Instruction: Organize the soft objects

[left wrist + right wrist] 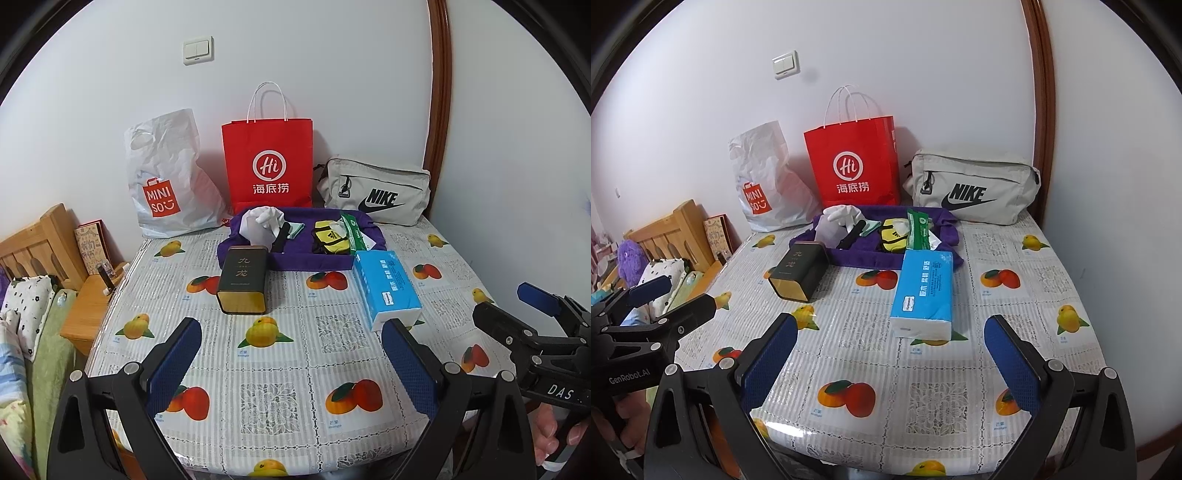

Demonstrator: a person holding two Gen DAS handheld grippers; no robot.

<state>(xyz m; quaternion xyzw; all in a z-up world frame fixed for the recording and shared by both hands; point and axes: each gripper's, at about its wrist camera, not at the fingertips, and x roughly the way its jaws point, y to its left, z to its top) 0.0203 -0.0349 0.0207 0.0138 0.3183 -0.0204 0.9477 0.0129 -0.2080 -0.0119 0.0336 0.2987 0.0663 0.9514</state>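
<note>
Both the left gripper (291,363) and right gripper (890,363) are hovering with jaws spread, empty (ready to grab); the blue plastic-wrapped tissue pack (921,293) is lying near the purple fabric tray (864,258), awaiting sorting.

White lace-print tabletop (332,354) cloth with orange and yellow fruit; purple fabric tray (306,260); blue-and-white tissue pack (921,291); black-and-gold tin (242,280); red paper bag (269,162); grey pouch (971,192), black logo.

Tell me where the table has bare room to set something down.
Free: the near tablecloth between both open grippers and the blue tissue pack, and right of that pack. Crowded: the purple tray, dark tin and bags along the wall.
</note>
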